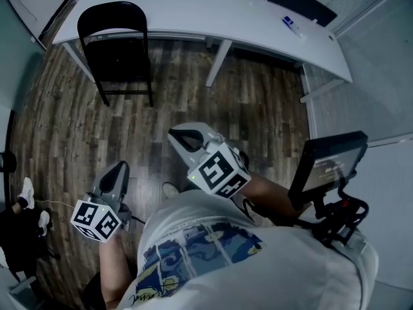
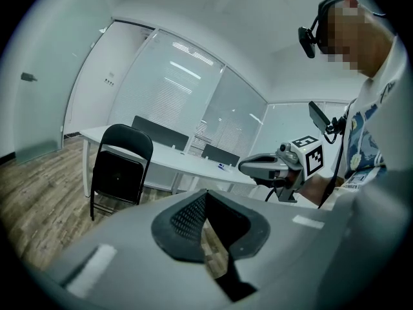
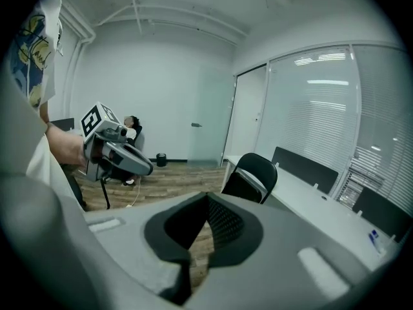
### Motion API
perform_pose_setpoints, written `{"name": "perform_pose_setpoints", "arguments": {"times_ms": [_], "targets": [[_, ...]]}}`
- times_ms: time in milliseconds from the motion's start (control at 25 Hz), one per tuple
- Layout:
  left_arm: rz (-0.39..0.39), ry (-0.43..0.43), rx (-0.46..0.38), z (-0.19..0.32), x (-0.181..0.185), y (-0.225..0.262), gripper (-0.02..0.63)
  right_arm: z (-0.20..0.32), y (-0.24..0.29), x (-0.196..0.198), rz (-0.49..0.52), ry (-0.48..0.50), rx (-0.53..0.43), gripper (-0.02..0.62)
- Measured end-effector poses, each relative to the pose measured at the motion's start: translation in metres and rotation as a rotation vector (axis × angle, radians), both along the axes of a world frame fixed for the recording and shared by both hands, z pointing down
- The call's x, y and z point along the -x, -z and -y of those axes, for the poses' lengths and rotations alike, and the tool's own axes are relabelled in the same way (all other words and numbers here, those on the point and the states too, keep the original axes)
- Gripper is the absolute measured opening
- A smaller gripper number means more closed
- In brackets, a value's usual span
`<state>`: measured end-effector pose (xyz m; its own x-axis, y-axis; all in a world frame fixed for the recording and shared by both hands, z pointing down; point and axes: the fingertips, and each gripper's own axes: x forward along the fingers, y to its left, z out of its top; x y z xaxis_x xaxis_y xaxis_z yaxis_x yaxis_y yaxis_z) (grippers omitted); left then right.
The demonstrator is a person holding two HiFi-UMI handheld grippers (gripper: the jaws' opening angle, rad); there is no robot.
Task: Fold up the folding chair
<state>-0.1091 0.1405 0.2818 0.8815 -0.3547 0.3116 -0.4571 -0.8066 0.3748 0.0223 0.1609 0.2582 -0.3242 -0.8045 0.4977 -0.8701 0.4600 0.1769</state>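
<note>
The desk (image 1: 193, 11) spans the far side. The chair (image 1: 116, 50) stands on its legs at the desk's left end, its back rising upright. It lies far and to the left of both tools, well apart from them. My left gripper (image 1: 118, 170) is on that side, so I judge it the nearer one. The right gripper (image 1: 179, 134) is further right. Both are clenched on nothing.

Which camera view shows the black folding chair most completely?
The head view: the folding chair appears whole, unfolded, by the table. The left gripper view shows the chair off-centre, from low down. The right gripper view shows the chair with legs hidden by the right gripper.
</note>
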Motion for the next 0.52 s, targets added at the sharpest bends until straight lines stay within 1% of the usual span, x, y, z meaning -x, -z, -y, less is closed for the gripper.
{"name": "perform_pose_setpoints", "arguments": {"times_ms": [160,520], "targets": [[-0.002,0.000,0.003,0.002,-0.003,-0.001,0.002,0.002,0.001,-0.002,-0.009,0.000,-0.006,0.002],[-0.035,-0.019,-0.004,0.007,-0.005,-0.012,0.002,0.002,-0.003,-0.005,-0.031,-0.006,-0.001,0.002]]}}
